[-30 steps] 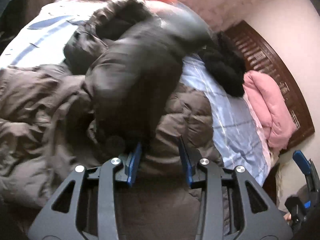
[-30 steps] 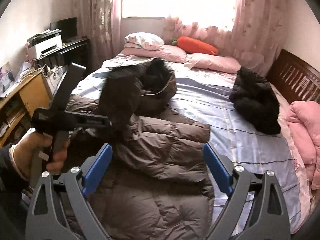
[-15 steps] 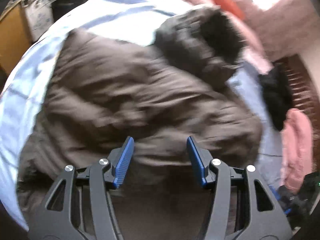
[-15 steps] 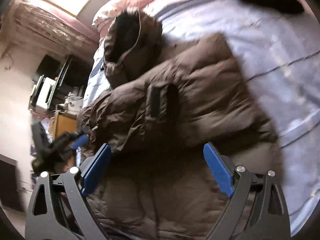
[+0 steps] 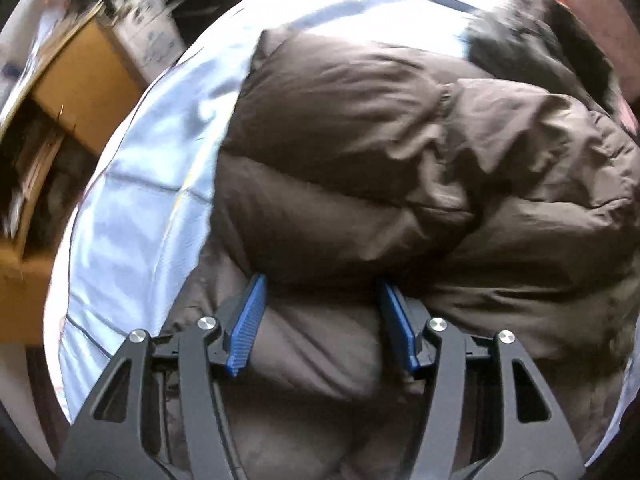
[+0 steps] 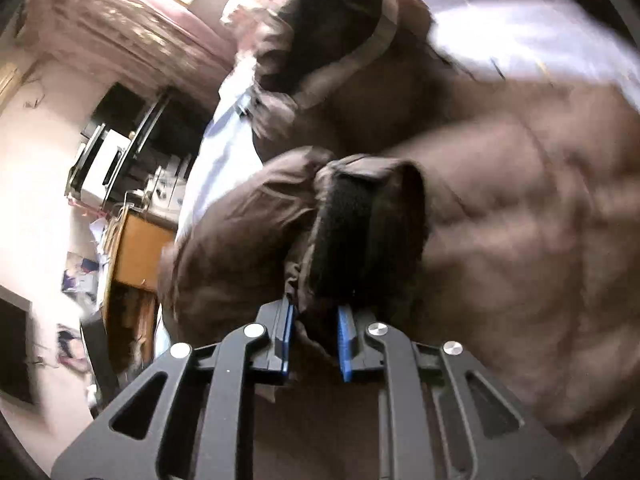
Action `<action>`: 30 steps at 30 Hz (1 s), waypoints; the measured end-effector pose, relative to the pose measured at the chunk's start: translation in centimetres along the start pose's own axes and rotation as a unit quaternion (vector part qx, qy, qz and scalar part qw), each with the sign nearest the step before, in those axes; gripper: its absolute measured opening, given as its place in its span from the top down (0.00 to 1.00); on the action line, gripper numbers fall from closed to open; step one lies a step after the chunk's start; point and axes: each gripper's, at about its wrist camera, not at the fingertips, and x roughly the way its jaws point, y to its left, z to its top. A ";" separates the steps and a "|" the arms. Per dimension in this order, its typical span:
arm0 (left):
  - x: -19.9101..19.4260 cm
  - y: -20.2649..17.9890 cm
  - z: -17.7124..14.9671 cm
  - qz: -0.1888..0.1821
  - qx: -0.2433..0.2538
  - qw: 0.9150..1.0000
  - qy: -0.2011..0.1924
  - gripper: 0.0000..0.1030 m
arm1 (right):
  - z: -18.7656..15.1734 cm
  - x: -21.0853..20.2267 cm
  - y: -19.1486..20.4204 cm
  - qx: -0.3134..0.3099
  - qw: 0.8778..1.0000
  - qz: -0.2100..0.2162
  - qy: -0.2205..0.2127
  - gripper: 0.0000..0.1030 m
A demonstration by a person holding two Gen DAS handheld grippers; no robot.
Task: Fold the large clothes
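A: Coat (image 5: 360, 152) position?

B: Brown puffer, lying on the bed (image 5: 132, 200), over the pale blue sheet. Hood (image 6: 332, 28) with dark lining at the coat's far end. Both views blurred.

A: Left gripper (image 5: 322, 320)?

B: Low over the coat's near part. Jaws apart, a puffy fold bulging between the blue pads; I read them as open, straddling rather than pinching.

A: Right gripper (image 6: 314, 340)?

B: Jaws nearly together, clamped on the sleeve cuff (image 6: 360, 240); dark cuff opening faces the camera, sleeve lying across the coat body.

A: Beside the coat?

B: Wooden desk (image 6: 140, 252) past the bed edge, left of the coat.
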 end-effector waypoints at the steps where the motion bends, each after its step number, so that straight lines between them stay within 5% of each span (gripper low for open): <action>1: 0.3 0.6 0.2 -0.007 -0.014 1.000 0.005 0.42 | 0.6 0.9 0.6 -0.006 1.000 -0.014 0.003 0.82; 4: 0.2 1.5 0.4 0.006 -0.021 1.000 0.001 0.37 | 1.2 4.4 -0.2 0.020 0.996 -0.072 0.042 0.80; 7: 0.1 1.1 -0.1 0.026 -0.004 1.000 0.002 0.35 | 0.2 5.4 -1.8 0.018 0.995 -0.086 0.052 0.76; 10: -1.5 1.3 0.1 0.000 -0.031 1.000 -0.008 0.37 | 0.1 3.8 -2.2 0.017 0.996 -0.072 0.051 0.62; 11: -2.5 1.7 0.2 -0.017 -0.044 0.999 -0.023 0.37 | 0.1 2.3 -2.4 0.028 0.996 -0.080 0.041 0.46; 13: -5.4 2.1 0.2 -0.045 -0.058 0.995 -0.072 0.37 | -0.1 -1.4 -2.3 0.035 0.994 -0.103 -0.031 0.32; 16: -7.3 0.9 0.3 -0.077 -0.052 0.989 -0.113 0.37 | -0.2 -4.9 0.6 -0.032 0.988 -0.095 -0.117 0.34; 17: -7.3 0.3 0.2 -0.084 -0.048 0.989 -0.112 0.39 | -0.2 -4.9 2.2 -0.065 0.988 -0.082 -0.117 0.45; 21: -5.3 -2.6 -0.1 -0.097 -0.011 0.992 -0.077 0.46 | -0.9 -1.7 6.0 -0.126 0.989 -0.049 -0.057 0.67; 30: 0.8 -5.1 -0.9 -0.010 0.055 0.998 -0.012 0.41 | -1.7 10.2 4.3 -0.107 0.986 -0.117 0.049 0.71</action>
